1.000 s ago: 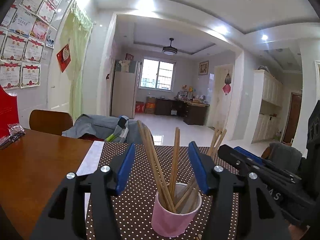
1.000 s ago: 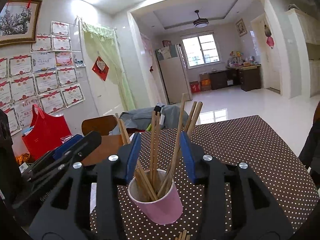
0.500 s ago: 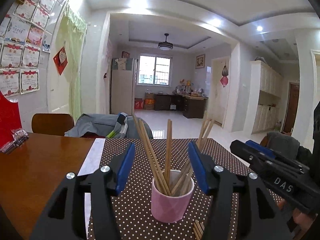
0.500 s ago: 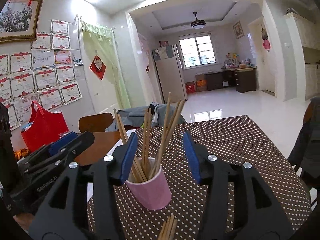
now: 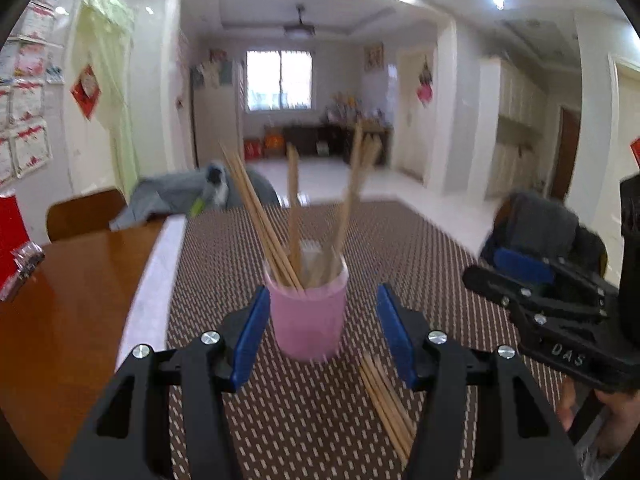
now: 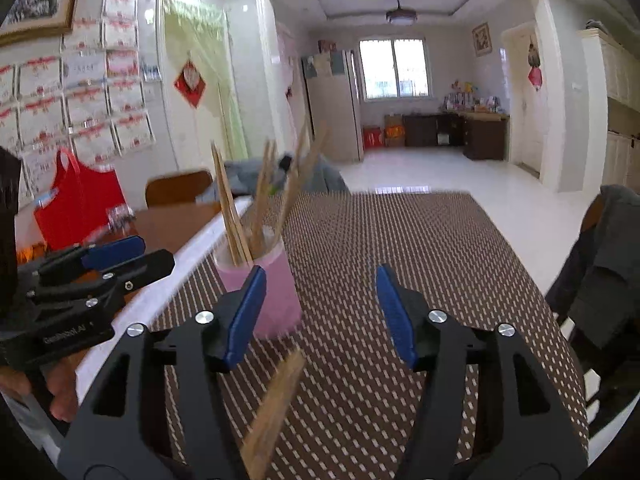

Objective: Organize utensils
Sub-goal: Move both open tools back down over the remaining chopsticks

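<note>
Through the left wrist camera I see my left gripper point(image 5: 318, 330) with its jaws apart, pads clear of everything. The pink cup point(image 5: 307, 312) stands upright on the dotted mat point(image 5: 400, 240), between the blue pads but beyond their tips, toward the near edge of the tabletop point(image 5: 60, 300). Chopsticks point(image 5: 292, 216) lean out of it at several angles. A loose bundle of chopsticks point(image 5: 386, 404) lies flat on the mat just right of the cup. The right gripper point(image 5: 532, 284) shows at the right edge.

Through the right wrist camera my right gripper point(image 6: 320, 316) is opening, nothing between its pads. The pink cup point(image 6: 266, 292) sits ahead by the left pad, near the mat's left edge. The loose bundle point(image 6: 274, 412) is blurred below. The left gripper point(image 6: 100, 264) sits left.
</note>
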Available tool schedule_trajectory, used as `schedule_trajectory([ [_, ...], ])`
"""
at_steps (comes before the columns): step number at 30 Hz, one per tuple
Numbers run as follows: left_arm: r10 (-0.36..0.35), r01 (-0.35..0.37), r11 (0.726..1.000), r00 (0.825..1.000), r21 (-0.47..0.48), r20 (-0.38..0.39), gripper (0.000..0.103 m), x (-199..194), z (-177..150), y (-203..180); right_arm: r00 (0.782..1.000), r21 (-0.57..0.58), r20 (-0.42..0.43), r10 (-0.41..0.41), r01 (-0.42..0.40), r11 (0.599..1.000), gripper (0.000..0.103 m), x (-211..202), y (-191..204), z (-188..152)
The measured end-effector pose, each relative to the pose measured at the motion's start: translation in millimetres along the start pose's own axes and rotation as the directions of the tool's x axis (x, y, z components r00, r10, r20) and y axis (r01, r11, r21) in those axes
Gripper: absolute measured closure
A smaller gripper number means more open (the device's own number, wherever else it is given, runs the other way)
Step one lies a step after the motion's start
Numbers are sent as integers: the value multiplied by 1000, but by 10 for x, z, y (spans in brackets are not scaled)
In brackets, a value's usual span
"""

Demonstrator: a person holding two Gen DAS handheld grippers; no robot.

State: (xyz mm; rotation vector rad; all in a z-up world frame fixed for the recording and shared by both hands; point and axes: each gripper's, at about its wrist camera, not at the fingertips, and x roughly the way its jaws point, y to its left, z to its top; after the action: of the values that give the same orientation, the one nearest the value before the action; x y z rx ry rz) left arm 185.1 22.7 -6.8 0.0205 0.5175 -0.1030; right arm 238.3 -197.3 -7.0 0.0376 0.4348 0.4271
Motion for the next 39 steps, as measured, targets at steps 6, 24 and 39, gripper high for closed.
schedule_trajectory([
  [6,-19,30,998,981,54,-194,48,298,-361,-151,989,-17,-145,-16,14,1000,44,87,-118,-364],
  [24,-22,87,986,912,140,-410,48,683,-1040,-398,962,12,-272,30,-28,1000,42,157,-289,-777],
  [39,82,27,973,889,230,-450,43,755,-991,-589,953,13,-297,60,-59,998,40,210,-243,-789],
])
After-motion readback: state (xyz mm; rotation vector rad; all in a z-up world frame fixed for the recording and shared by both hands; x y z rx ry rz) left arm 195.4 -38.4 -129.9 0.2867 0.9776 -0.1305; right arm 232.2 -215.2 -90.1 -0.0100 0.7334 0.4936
